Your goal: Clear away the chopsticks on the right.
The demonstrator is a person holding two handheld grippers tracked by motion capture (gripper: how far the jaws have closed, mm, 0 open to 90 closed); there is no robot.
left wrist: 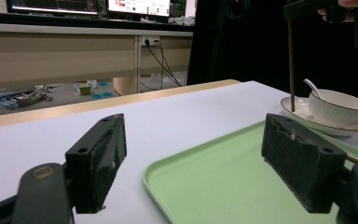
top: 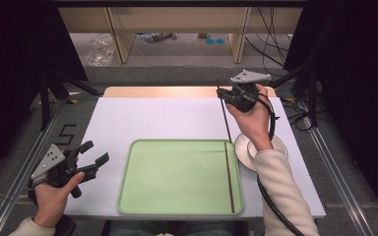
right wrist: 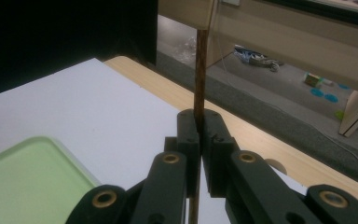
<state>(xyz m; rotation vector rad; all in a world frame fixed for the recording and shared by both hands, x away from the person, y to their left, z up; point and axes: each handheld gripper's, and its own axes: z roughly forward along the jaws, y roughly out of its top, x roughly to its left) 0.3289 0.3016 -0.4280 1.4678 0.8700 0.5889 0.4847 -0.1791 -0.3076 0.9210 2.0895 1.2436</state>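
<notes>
My right gripper [top: 225, 94] is raised over the table's far right, shut on a thin brown chopstick [top: 226, 118] that hangs upright; its lower end is near the plate's rim. The right gripper view shows the chopstick [right wrist: 200, 65] pinched between my closed jaws [right wrist: 200, 119]. A second chopstick [top: 229, 177] lies along the right side of the green tray [top: 177, 201]. My left gripper [top: 96, 151] is held open and empty near the table's left edge, with the tray [left wrist: 205, 186] ahead of its spread jaws [left wrist: 198, 158].
A white bowl [left wrist: 338, 107] with a spoon [left wrist: 311, 86] stands on a white plate [left wrist: 303, 116] right of the tray, partly hidden by the right hand in the high view. White tabletop [top: 152, 118] lies bare behind the tray. Cables trail off the right side.
</notes>
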